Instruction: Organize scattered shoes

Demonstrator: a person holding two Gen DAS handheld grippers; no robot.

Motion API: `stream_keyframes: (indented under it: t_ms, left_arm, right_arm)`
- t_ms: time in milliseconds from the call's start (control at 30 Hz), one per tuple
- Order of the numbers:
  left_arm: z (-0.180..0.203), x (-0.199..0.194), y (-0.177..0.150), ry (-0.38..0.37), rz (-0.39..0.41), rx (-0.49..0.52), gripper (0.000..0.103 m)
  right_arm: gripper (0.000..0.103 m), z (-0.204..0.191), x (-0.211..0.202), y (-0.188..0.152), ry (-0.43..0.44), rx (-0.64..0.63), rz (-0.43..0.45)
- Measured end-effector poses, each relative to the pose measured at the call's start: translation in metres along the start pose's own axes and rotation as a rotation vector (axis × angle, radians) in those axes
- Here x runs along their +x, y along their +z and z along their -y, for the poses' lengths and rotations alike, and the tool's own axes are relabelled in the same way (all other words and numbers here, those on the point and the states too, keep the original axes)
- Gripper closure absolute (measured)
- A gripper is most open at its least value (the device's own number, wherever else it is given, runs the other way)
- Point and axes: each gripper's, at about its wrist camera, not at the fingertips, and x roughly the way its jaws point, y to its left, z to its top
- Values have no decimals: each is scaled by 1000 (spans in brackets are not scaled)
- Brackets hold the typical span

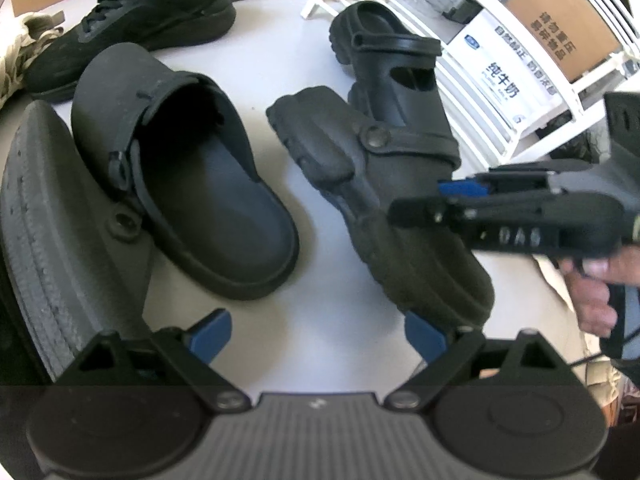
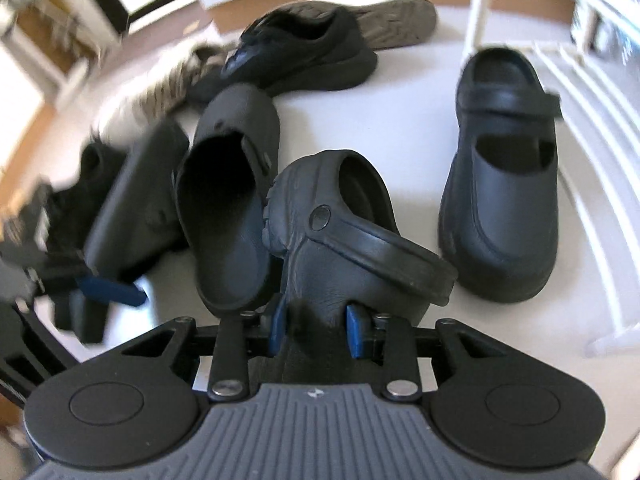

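Your right gripper (image 2: 316, 330) was clamped on the toe end of a dark clog (image 2: 344, 240), with its blue pads (image 2: 354, 330) pressed in close on both sides of the soft rubber. That clog was tipped onto its side, with its bumpy sole facing left and its heel strap hanging out to the right. From your left side, you could see the same clog (image 1: 380, 200) held up in the air, toe low and heel high, over the white floor (image 1: 332, 292). Your right hand (image 1: 592, 288) was wrapped around the gripper's handle, coming in from the right. Your left gripper (image 1: 318, 334) was spread wide apart and held nothing; its blue pads (image 1: 212, 332) sat low, one near each side, with bare floor between them. Just left of the held clog lay a second clog (image 2: 232, 208) flat on the floor, its opening facing up. A third clog (image 2: 504, 184) stood on its sole to the right, just beside the white shoe rack (image 2: 592, 128). A fourth clog (image 1: 56, 240) lay on its side at the far left, showing its gray sole. Farther back sat a black sneaker (image 2: 304, 56), with a tan shoe (image 2: 396, 20) behind it turned sole up.
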Motion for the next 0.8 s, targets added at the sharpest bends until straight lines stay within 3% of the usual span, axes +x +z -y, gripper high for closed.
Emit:
stream_keyframes:
  t_ms: [167,233,267,333,400,800]
  left_arm:
    - [0,4,-3,9,-8,10,10]
    - [0,4,-4,10,-7,14,10]
    - [0,4,-4,10,-7,14,10]
    - [0,4,-5,10,-7,15,10]
    - [1,4,-5,13,-8,21,9]
    - [6,3,-5,-8,-11,8,9]
  right_arm:
    - [68,-8,8,-5,20,-19,-33]
    - [52,-4,12,-9,36,3,-46]
    - [50,-2,14,-12,39,9,-52]
    - [31,1,16,-17,30,35,-67]
    - [23,7,19,-21,11,59,-76]
    - [22,15,9,-33,-16,55,-76]
